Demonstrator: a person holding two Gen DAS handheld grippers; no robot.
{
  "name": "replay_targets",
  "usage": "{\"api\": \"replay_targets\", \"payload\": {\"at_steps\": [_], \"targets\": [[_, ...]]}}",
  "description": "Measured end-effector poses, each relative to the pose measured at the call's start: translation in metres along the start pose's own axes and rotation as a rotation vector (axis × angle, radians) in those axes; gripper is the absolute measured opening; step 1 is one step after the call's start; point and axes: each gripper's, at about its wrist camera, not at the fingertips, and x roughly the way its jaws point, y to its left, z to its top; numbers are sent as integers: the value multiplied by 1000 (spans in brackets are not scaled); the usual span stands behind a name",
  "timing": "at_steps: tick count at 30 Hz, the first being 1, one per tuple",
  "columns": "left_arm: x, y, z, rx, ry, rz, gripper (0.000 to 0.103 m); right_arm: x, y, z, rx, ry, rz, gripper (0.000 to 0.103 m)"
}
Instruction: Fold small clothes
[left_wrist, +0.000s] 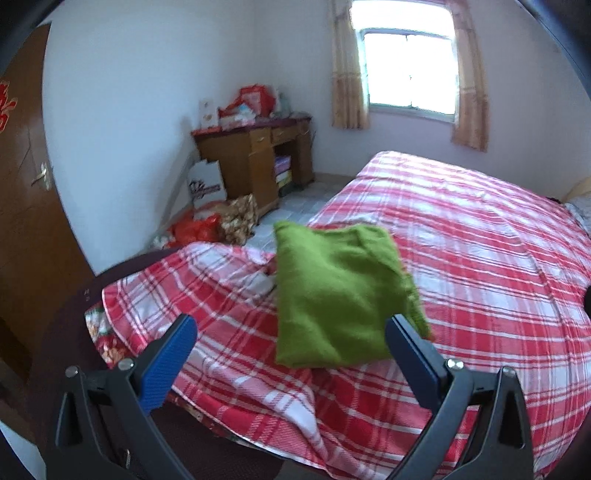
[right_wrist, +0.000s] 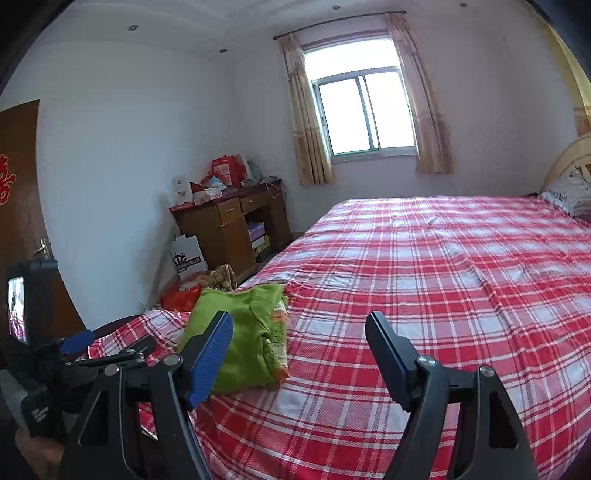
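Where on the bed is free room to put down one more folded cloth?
The bed is bare from the green cloth across to the pillow, and back toward the window. The near left corner is crowded: the cloth lies there and the sheet is rumpled.

A plain green garment (left_wrist: 332, 295) lies on the red-and-white plaid bedsheet (left_wrist: 461, 240) (orange trim shows along the garment's folded edge); beige curtains (right_wrist: 306, 122).

Folded green garment (left_wrist: 332, 295) seen lying on plaid bedsheet (left_wrist: 480, 258), just beyond wide-spread, empty left gripper (left_wrist: 291, 332); desk (left_wrist: 258, 162) well behind garment.
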Motion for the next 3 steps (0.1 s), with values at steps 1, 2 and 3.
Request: {"api": "replay_targets", "payload": {"at_steps": [1,2,3], "targets": [[1,2,-1,-5,1,6,103,2,-3,-1,9,5,-3,75],[3,3,-1,-4,-3,18,103,5,-6,-1,19,11,-8,75],[3,2,-2,3,-7,31,103,9,-10,-3,31,18,-13,75]]}}
